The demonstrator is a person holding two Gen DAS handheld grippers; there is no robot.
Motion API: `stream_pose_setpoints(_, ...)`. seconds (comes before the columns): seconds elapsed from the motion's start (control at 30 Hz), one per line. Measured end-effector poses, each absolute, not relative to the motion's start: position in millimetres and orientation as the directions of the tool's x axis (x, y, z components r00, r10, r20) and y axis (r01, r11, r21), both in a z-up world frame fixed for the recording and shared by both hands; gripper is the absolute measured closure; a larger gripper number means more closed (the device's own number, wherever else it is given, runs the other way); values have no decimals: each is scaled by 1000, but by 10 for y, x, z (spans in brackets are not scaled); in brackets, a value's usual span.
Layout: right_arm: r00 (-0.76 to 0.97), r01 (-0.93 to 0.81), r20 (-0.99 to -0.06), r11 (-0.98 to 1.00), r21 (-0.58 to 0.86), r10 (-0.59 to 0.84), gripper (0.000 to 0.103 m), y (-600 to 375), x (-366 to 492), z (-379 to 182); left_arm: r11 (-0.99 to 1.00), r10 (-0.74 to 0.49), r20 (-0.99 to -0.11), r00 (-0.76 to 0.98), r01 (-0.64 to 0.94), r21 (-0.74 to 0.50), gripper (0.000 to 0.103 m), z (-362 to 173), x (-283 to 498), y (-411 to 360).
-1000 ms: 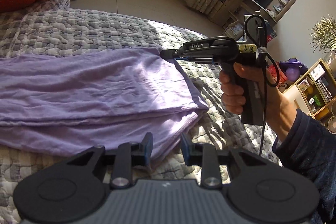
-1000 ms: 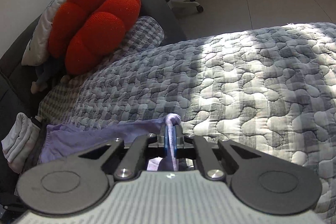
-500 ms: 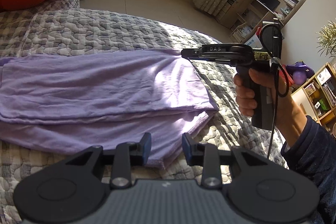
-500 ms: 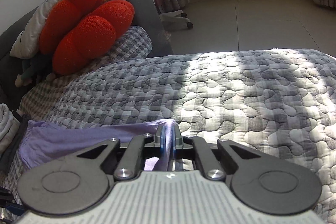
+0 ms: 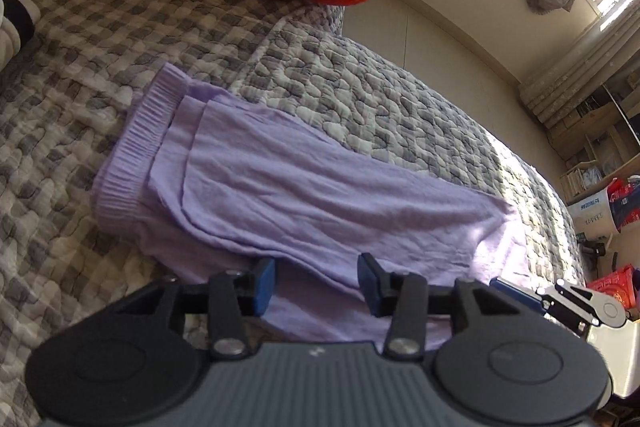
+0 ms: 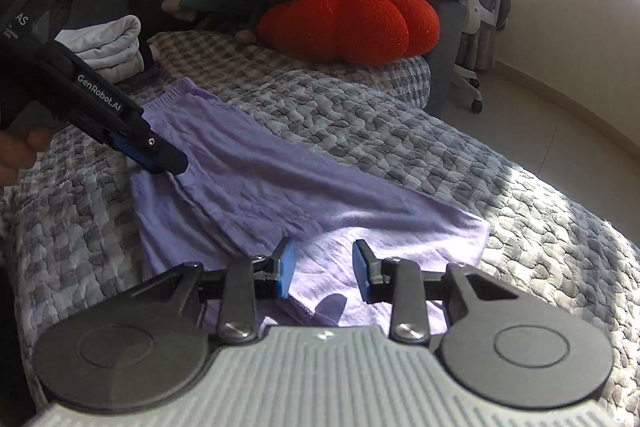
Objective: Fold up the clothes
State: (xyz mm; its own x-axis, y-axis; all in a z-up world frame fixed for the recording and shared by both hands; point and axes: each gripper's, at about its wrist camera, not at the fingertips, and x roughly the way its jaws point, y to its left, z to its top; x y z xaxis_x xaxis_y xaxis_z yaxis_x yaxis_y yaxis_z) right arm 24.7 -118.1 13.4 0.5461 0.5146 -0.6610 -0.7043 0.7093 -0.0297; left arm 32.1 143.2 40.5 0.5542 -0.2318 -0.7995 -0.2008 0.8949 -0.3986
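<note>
Released since a second ago, the purple garment (image 6: pixel 288 187) now lies folded on the quilt (image 6: pixel 520 211), and both claws have swung round over its near edge. Left claw (image 5: pixel 316 283): jaws apart and opening, cloth below, nothing pinched. Right claw (image 6: pixel 322 267): jaws apart but closing, pads clear of the fabric. A red cushion (image 6: pixel 352 15) sits behind.

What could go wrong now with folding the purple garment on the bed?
1. The purple garment lies in offset layers, with the ribbed waistband sticking out, so a further fold may come out uneven.
2. Both grippers, left gripper and right gripper, have jaws apart just over the cloth; closing low could pinch the quilt as well.
</note>
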Motion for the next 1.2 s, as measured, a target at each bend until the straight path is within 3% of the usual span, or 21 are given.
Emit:
stream_pose_setpoints(0.27, 441, -793, -727, 608, -41, 526, 82, -1238, 161, 152, 871, -210, -793, 571, -259, -417, 58, 476, 280, 1532)
stream_pose_setpoints(0.47, 530, -719, -654, 695, -10, 540, 82, -1257, 192, 267, 888, -243, -728, 641, -154, -433, 54, 596, 242, 1436)
stream_pose_setpoints(0.6, 501, -691, -725, 723, -6, 472, 82, -1190, 329, 112, 925, -160, -760, 630, -173, -339, 51, 483, 353, 1414)
stream_pose_setpoints(0.7, 477, -700, -759, 713, -25, 443, 82, -1183, 327, 146, 943, -94, -798, 595, -203, -263, 63, 359, 415, 1459)
stream_pose_setpoints(0.8, 445, -700, -784, 714, -3, 433, 78, -1254, 344, 175, 937, -92, -796, 599, -219, -273, 66, 377, 395, 1524)
stream_pose_setpoints(0.87, 448, -690, -780, 724, 10, 437, 70, -1334, 345, 164, 935, -88, -797, 598, -226, -273, 67, 387, 376, 1544)
stream_pose_setpoints(0.97, 454, -662, -768, 748, 48, 451, 66, -1408, 352, 188, 947, -82, -798, 596, -203, -250, 66, 384, 380, 1497)
stream_pose_setpoints(1.2, 607, -500, -671, 861, 93, 425, 65, -1529, 450, 453, 966, -61, -799, 598, -167, -199, 61, 396, 379, 1402)
